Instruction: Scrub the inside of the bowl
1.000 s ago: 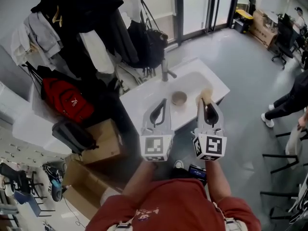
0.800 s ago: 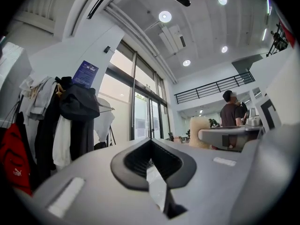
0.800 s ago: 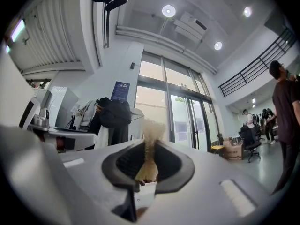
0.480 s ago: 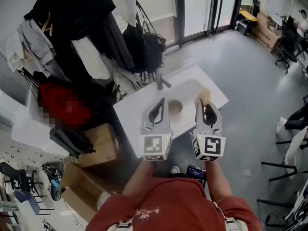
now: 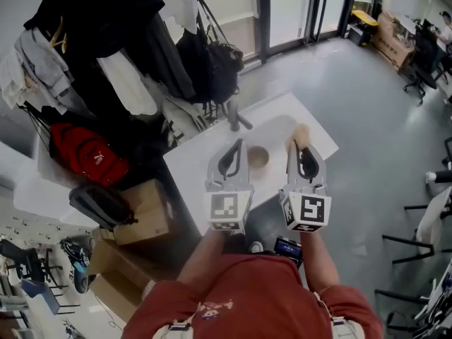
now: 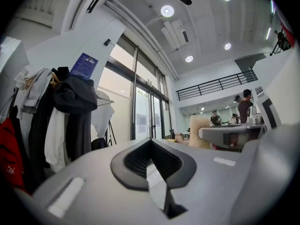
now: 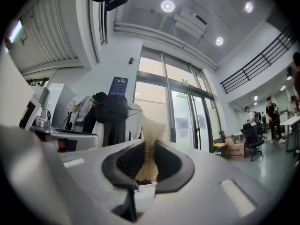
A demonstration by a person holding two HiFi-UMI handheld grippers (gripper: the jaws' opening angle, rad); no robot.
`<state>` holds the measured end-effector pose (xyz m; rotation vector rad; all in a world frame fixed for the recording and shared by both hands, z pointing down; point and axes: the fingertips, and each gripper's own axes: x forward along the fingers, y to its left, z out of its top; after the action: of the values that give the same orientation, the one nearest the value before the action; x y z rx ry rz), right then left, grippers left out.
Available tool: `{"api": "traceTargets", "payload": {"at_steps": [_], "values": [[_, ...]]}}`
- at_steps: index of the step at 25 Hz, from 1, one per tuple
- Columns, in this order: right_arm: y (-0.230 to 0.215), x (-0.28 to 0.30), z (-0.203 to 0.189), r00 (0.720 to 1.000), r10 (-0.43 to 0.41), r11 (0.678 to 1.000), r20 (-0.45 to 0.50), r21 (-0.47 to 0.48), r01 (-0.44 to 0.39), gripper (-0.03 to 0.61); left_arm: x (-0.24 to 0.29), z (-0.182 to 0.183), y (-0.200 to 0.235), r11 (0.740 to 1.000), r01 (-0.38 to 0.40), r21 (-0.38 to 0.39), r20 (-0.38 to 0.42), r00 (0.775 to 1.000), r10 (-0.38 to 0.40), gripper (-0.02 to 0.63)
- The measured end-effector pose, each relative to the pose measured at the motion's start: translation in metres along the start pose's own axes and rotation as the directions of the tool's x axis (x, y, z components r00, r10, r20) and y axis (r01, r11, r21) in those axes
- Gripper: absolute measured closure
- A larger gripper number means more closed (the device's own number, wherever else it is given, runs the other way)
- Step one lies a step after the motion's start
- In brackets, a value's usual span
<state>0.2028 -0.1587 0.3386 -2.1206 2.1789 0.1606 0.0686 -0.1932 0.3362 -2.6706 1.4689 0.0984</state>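
Note:
A small tan bowl (image 5: 258,157) sits in the basin of a white sink counter (image 5: 198,162), below both grippers and between them in the head view. My left gripper (image 5: 236,144) is shut with nothing in it, its jaws meeting in the left gripper view (image 6: 151,143). My right gripper (image 5: 296,143) is shut on a tan scrubbing sponge (image 5: 301,133), which sticks up from between its jaws (image 7: 150,137). Both grippers point about level, side by side above the counter's near edge. The sponge (image 6: 198,130) also shows at the right in the left gripper view.
A faucet (image 5: 235,115) stands at the back of the basin. A rack of hanging coats and bags (image 5: 134,41), a red backpack (image 5: 88,157) and cardboard boxes (image 5: 141,210) crowd the left. Glass doors (image 5: 296,6) and office chairs (image 5: 424,48) lie beyond on grey floor.
Both grippers have advanced together over the sink counter, which now lies a little lower and nearer in the head view. A person at the right edge has left the view.

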Motion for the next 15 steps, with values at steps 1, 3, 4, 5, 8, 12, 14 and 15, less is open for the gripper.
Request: {"api": "traceTargets", "payload": {"at_steps": [1, 3, 4, 5, 8, 12, 14, 15], "values": [[0.0, 0.004, -0.001, 1.0, -0.002, 1.0, -0.003, -0.003, 0.002, 0.526, 0.004, -0.005, 0.002, 1.0, 0.005, 0.001, -0.007, 1.0, -0.005, 0.607], [0.002, 0.012, -0.006, 1.0, -0.004, 1.0, -0.015, -0.015, 0.004, 0.525, 0.012, -0.015, 0.006, 1.0, 0.014, 0.008, -0.024, 1.0, -0.014, 0.607], [0.003, 0.017, -0.01, 1.0, -0.006, 1.0, -0.022, -0.017, 0.006, 0.526, 0.016, -0.02, 0.008, 1.0, 0.018, 0.011, -0.034, 0.999, -0.018, 0.607], [0.004, 0.022, -0.012, 1.0, -0.009, 1.0, -0.029, -0.015, 0.009, 0.526, 0.019, -0.026, 0.01, 1.0, 0.022, 0.013, -0.044, 0.999, -0.021, 0.607], [0.006, 0.032, -0.018, 0.999, -0.016, 1.0, -0.041, -0.016, 0.016, 0.526, 0.027, -0.047, 0.014, 0.999, 0.031, 0.01, -0.085, 0.996, -0.03, 0.607], [0.009, 0.04, -0.025, 0.998, -0.019, 1.0, -0.053, -0.025, 0.018, 0.525, 0.035, -0.075, 0.02, 0.999, 0.033, -0.004, -0.138, 0.99, -0.033, 0.607], [0.009, 0.043, -0.028, 0.998, -0.022, 0.999, -0.059, -0.027, 0.021, 0.525, 0.038, -0.089, 0.023, 0.999, 0.033, -0.021, -0.154, 0.987, -0.035, 0.607], [0.009, 0.045, -0.029, 0.998, -0.024, 0.999, -0.063, -0.029, 0.022, 0.526, 0.04, -0.096, 0.026, 0.999, 0.03, -0.027, -0.165, 0.986, -0.034, 0.607]]}}
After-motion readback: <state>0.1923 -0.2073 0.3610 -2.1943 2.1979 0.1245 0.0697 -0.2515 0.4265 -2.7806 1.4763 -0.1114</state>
